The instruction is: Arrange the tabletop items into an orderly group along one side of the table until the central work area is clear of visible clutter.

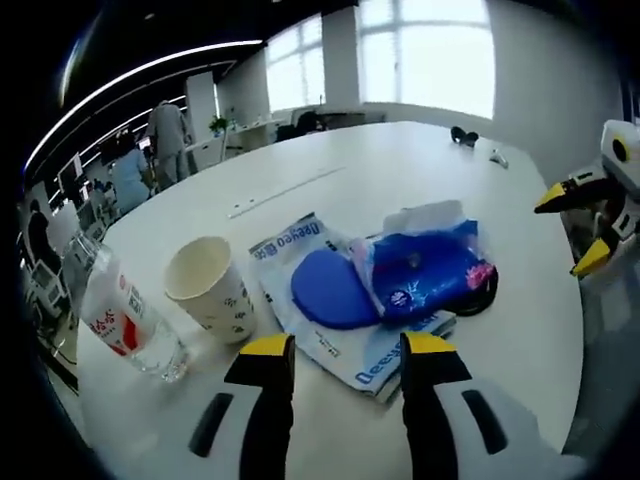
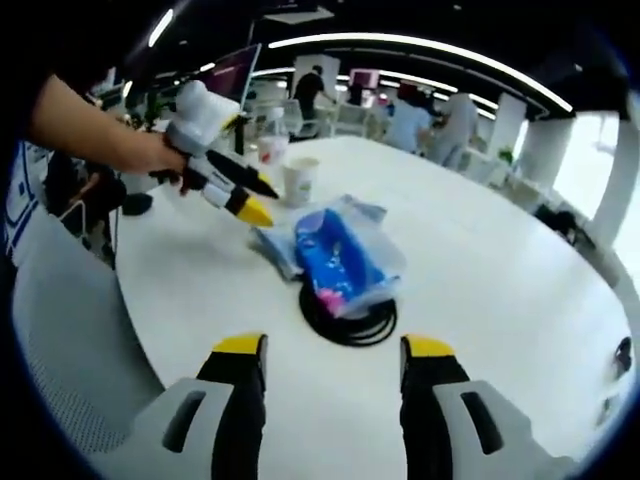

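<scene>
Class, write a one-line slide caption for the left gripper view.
Open left gripper faces a paper cup, water bottle and blue tissue pack.

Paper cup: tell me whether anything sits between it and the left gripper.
Nothing visible does. In the left gripper view the paper cup stands just ahead and to the left of the open left gripper, with bare white table between them. The water bottle stands further left, the blue tissue pack to the right.

Upright paper cup (image 1: 210, 288) and bottle (image 1: 120, 318) stand beside blue tissue pack (image 1: 425, 265).
</scene>
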A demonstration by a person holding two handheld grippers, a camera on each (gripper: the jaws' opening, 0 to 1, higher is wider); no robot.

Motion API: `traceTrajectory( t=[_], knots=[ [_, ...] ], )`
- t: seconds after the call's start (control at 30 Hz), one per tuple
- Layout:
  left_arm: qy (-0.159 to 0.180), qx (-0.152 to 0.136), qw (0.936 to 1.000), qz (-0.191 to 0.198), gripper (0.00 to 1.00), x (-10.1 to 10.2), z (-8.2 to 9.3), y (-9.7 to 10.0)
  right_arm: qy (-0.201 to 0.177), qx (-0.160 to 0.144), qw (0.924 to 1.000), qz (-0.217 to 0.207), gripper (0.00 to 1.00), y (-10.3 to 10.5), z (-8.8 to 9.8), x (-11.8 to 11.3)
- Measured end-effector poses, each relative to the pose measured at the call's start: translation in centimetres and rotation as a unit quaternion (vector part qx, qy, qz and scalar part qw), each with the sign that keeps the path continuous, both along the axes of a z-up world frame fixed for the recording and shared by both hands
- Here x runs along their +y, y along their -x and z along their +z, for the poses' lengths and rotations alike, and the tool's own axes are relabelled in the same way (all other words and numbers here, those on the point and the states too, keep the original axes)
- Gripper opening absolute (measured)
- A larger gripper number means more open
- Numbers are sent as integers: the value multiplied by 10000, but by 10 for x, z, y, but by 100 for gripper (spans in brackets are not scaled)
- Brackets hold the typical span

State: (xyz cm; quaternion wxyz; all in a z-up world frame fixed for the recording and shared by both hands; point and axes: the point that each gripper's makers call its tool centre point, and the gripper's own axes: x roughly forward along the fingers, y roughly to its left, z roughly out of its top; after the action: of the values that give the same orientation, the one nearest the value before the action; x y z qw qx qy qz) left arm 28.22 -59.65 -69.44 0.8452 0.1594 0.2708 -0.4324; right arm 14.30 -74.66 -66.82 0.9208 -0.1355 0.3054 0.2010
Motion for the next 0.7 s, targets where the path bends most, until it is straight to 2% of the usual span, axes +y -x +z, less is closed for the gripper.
traceTrajectory(
  t=[0.27, 0.4, 0.5, 0.57, 0.7],
  knots=[
    [62, -6, 10000, -63, 36, -9, 4, -1, 8, 53, 9998, -167, 42, -12, -4, -9],
    [-27, -66, 9998, -173, 32, -15, 3, -1, -17, 110, 9998, -179, 39, -15, -6, -11],
    [-131, -174, 9994, -286, 32, -21, 3, -2, 15, 110, 9999, -98, 37, -17, -5, -10],
    [-238, -393, 9983, -368, 33, -23, 5, -4, 8, 113, 9999, -86, 36, -21, -5, -10],
    [-219, -363, 9983, -403, 31, -28, 4, -8, -32, 124, 9999, -76, 33, -28, -4, -10]
  ],
)
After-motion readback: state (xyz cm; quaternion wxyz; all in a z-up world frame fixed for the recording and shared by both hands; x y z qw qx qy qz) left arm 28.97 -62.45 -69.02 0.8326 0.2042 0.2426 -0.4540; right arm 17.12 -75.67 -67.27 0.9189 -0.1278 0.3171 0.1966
